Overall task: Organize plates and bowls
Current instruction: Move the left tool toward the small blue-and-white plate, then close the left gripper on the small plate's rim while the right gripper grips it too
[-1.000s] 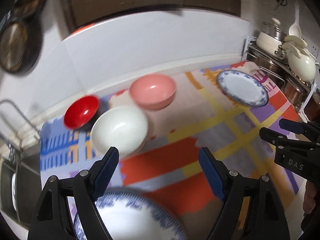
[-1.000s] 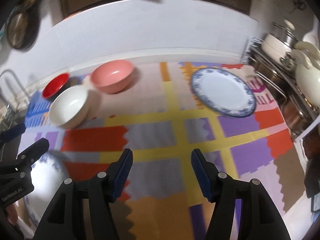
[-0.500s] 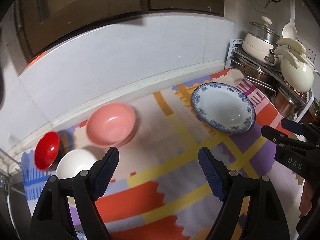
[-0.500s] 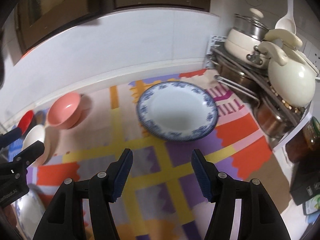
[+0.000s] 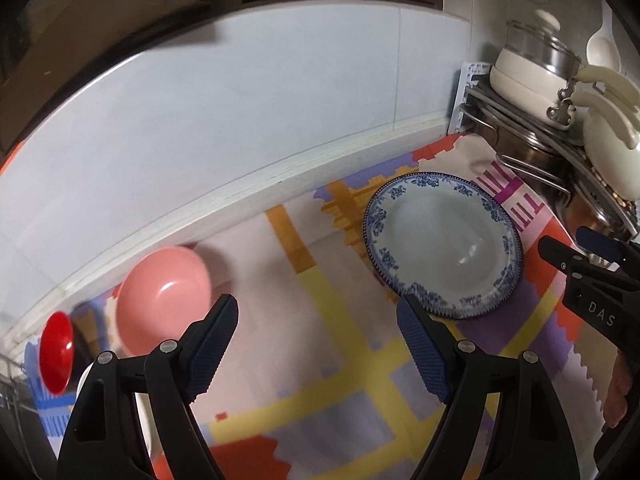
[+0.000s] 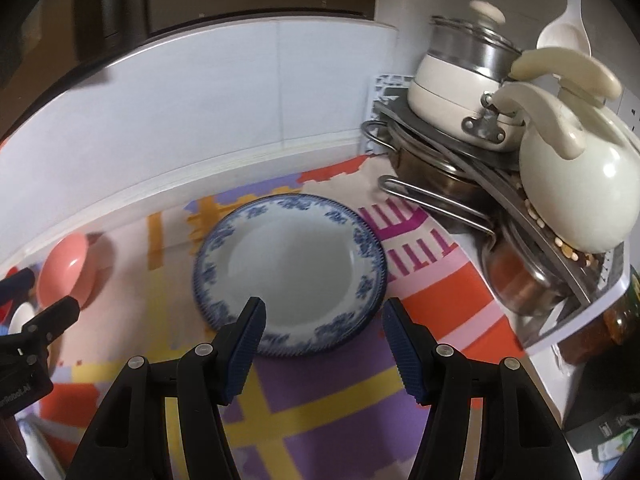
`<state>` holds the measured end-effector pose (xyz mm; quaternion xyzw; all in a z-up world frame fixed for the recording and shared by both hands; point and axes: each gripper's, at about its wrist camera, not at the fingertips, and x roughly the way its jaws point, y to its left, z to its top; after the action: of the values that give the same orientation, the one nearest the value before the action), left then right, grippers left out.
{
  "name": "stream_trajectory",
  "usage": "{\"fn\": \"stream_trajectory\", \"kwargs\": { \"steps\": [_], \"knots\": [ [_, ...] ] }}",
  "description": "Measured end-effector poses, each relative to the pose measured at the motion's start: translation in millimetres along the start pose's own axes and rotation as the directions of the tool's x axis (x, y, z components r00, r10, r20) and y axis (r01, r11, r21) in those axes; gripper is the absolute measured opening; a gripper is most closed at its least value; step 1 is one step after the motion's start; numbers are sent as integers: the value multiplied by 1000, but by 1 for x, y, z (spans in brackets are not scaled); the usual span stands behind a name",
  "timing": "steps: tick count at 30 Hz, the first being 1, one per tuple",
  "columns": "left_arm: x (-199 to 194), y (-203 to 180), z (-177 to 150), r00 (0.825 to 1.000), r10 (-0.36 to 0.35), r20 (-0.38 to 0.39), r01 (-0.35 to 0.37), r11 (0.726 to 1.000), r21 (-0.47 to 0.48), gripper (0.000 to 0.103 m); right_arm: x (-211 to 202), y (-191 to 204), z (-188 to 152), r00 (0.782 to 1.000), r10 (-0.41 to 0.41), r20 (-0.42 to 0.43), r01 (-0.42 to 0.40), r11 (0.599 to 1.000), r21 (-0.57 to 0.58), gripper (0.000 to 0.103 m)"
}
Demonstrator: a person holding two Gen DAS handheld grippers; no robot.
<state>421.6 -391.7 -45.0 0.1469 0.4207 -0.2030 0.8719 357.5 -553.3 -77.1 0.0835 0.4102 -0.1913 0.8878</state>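
A white plate with a blue floral rim [image 6: 290,272] lies flat on the colourful mat, just beyond my open, empty right gripper [image 6: 322,344]. It also shows in the left wrist view [image 5: 442,242], to the right of my open, empty left gripper [image 5: 318,350]. A pink bowl [image 5: 162,298] sits upright near the wall at the left, with a red bowl [image 5: 56,352] beyond it at the mat's left end. The pink bowl [image 6: 64,270] also shows at the left of the right wrist view. A white bowl [image 6: 20,316] is mostly hidden behind the left gripper.
A rack at the right holds a cream pot with a glass lid [image 6: 460,80], a cream kettle [image 6: 576,184] and steel pans [image 6: 432,176]. A white tiled wall [image 5: 240,128] runs along the back of the mat [image 5: 328,380]. Dark items [image 6: 600,428] lie at the far right.
Both grippers have swung to the right along the counter. The blue-rimmed plate is now closer and more central; the bowls have slid to the left edge, and the near plate has left view.
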Motion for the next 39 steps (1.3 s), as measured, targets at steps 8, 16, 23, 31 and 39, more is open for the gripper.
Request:
{"fn": "stream_trajectory", "kwargs": {
  "steps": [8, 16, 23, 31, 39],
  "knots": [
    [44, -21, 26, 999, -10, -35, 10, 1000, 5, 81, 42, -24, 11, 998, -55, -24, 56, 998, 27, 62],
    [95, -39, 43, 995, -18, -97, 21, 999, 28, 81, 88, -47, 20, 995, -64, -76, 68, 996, 55, 62],
    [133, -43, 50, 988, -24, -154, 25, 1000, 6, 76, 122, -58, 23, 992, -57, -114, 65, 996, 60, 61],
    [149, -43, 52, 983, -29, -179, 30, 1000, 4, 73, 143, -60, 24, 989, -35, -142, 40, 999, 34, 61],
    [156, -44, 54, 977, -58, -204, 58, 998, -6, 65, 157, -62, 23, 984, 23, -178, -11, 998, 64, 55]
  ]
}}
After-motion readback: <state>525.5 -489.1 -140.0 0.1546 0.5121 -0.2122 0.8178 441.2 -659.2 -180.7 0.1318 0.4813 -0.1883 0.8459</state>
